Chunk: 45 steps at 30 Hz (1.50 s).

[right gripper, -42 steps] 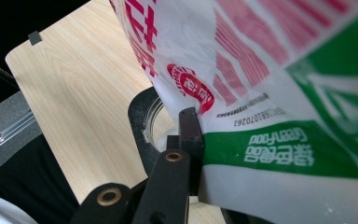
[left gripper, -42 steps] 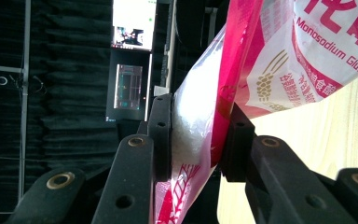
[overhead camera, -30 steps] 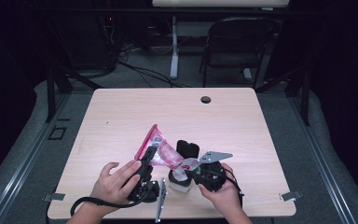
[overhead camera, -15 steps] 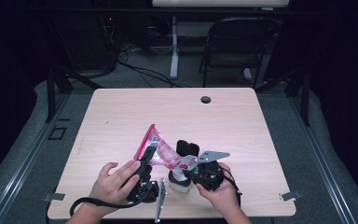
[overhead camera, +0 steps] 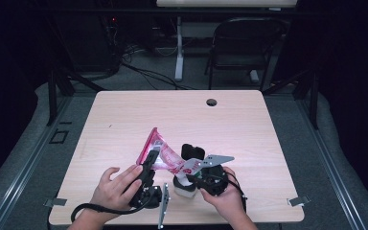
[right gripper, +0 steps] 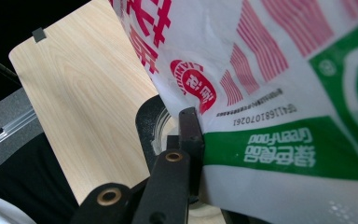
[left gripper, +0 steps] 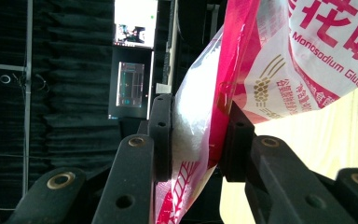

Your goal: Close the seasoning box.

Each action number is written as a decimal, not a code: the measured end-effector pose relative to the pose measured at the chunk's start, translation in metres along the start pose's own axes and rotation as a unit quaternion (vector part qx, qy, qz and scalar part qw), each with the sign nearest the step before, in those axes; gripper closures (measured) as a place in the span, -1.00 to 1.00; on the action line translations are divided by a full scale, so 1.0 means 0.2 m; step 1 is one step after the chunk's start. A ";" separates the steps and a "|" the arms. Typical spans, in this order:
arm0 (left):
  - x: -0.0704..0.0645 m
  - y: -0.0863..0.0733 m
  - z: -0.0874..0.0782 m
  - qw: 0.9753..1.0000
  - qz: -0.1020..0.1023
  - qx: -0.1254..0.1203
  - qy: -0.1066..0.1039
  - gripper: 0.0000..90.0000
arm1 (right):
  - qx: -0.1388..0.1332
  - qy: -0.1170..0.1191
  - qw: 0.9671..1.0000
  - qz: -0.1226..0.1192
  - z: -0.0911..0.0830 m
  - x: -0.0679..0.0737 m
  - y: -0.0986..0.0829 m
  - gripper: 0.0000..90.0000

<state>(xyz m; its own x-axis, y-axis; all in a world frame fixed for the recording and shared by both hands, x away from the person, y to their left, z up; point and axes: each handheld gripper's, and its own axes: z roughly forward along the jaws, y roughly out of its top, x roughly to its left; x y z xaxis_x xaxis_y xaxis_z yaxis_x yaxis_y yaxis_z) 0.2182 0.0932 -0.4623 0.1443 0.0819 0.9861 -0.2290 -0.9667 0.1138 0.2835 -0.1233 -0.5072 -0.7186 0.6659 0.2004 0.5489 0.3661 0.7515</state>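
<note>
A red, white and green plastic bag (overhead camera: 165,157) of white granules is held tilted over the table's front middle. My left gripper (overhead camera: 148,168) is shut on its upper pink edge; in the left gripper view both jaws of my left gripper (left gripper: 198,140) pinch the bag (left gripper: 279,60), with granules bulging by the left jaw. My right gripper (overhead camera: 197,171) is shut on the bag's lower end. In the right gripper view the bag (right gripper: 270,70) covers one jaw of my right gripper (right gripper: 205,149). Below the bag stands a small white jar (overhead camera: 183,187) with a dark rim (right gripper: 148,126).
A black lid-like object (overhead camera: 193,152) lies just behind the jar. The wooden table (overhead camera: 124,120) has a round cable hole (overhead camera: 211,102) at the back. A folding chair (overhead camera: 242,48) and a stand with cables are on the floor beyond the table.
</note>
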 end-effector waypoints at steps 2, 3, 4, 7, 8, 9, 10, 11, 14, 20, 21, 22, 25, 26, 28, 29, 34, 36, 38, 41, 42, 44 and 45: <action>0.00 0.00 0.00 1.000 0.000 0.000 0.000 0.58 | 0.001 0.000 1.000 -0.001 0.00 0.00 0.00 1.00; 0.00 0.00 0.00 1.000 0.000 -0.001 0.000 0.57 | 0.002 0.002 1.000 0.000 0.00 0.00 0.00 1.00; 0.00 0.00 0.00 1.000 0.000 -0.001 0.000 0.57 | 0.002 0.002 1.000 0.001 0.00 0.01 0.00 1.00; 0.00 0.00 0.00 1.000 0.002 -0.002 0.003 0.57 | 0.002 0.002 1.000 -0.002 0.00 0.01 0.00 1.00; 0.00 0.00 0.00 1.000 0.002 -0.002 0.003 0.58 | 0.002 0.002 1.000 -0.003 0.00 0.01 0.00 1.00; 0.00 0.00 0.00 1.000 0.002 -0.002 0.003 0.58 | 0.002 0.002 1.000 -0.003 0.00 0.01 0.00 1.00; 0.00 0.00 0.00 1.000 0.000 -0.002 0.001 0.58 | 0.002 0.002 1.000 -0.003 0.00 0.01 0.00 1.00; 0.00 0.00 0.00 1.000 0.000 -0.002 0.001 0.58 | 0.002 0.001 1.000 -0.004 0.00 0.01 0.00 1.00; 0.00 0.00 0.00 1.000 0.002 -0.005 0.003 0.58 | 0.002 -0.001 1.000 -0.003 0.00 0.01 0.00 1.00; 0.00 0.00 0.00 1.000 0.001 -0.007 0.003 0.58 | 0.002 -0.004 1.000 -0.003 -0.01 0.01 -0.01 1.00; 0.00 0.00 0.00 1.000 0.001 -0.007 0.003 0.58 | 0.003 -0.005 1.000 -0.004 -0.01 0.01 -0.01 1.00; 0.00 0.00 0.00 1.000 0.001 -0.008 0.003 0.58 | 0.005 -0.006 1.000 -0.006 -0.01 0.01 -0.01 1.00; 0.00 0.00 0.00 1.000 -0.002 -0.009 0.002 0.58 | 0.003 -0.009 1.000 -0.005 -0.01 0.02 -0.01 1.00; 0.00 0.00 0.00 1.000 -0.002 -0.009 0.002 0.58 | 0.002 -0.009 1.000 -0.007 -0.01 0.02 -0.01 1.00; 0.00 0.00 0.00 1.000 -0.007 -0.009 0.000 0.58 | 0.002 -0.011 1.000 -0.009 -0.01 0.02 -0.01 1.00; 0.00 0.00 0.00 1.000 -0.007 -0.011 0.002 0.58 | 0.002 -0.012 1.000 -0.010 -0.02 0.02 -0.01 1.00; 0.00 -0.01 0.00 1.000 -0.018 -0.011 -0.004 0.58 | -0.005 -0.017 1.000 -0.006 -0.04 0.00 -0.01 1.00; 0.00 -0.01 0.00 1.000 -0.024 -0.010 -0.006 0.58 | -0.004 -0.019 1.000 -0.004 -0.04 0.00 -0.01 1.00; 0.00 -0.02 0.01 1.000 -0.026 -0.010 -0.006 0.58 | -0.004 -0.019 1.000 -0.004 -0.04 0.00 -0.01 1.00; -0.01 -0.02 0.01 0.999 -0.032 -0.005 -0.010 0.58 | -0.005 -0.018 1.000 -0.003 -0.04 0.00 -0.01 1.00; -0.01 -0.03 0.01 0.999 -0.035 -0.008 -0.008 0.58 | -0.002 -0.018 1.000 -0.004 -0.04 0.00 -0.01 1.00; -0.01 -0.04 0.01 0.999 -0.040 -0.004 -0.013 0.58 | -0.001 -0.019 1.000 -0.005 -0.04 0.00 -0.01 1.00; -0.02 -0.04 0.01 0.999 -0.044 -0.002 -0.015 0.58 | -0.001 -0.019 1.000 -0.005 -0.04 0.00 -0.01 1.00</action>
<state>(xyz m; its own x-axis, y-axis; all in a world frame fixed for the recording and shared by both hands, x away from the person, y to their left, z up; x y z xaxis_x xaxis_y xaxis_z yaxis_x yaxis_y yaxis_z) 0.2213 0.1003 -0.4670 0.1920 0.1591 0.9684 -0.2187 -0.9550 0.2003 0.2794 -0.1302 -0.5035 -0.7074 0.6866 0.1678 0.5407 0.3727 0.7542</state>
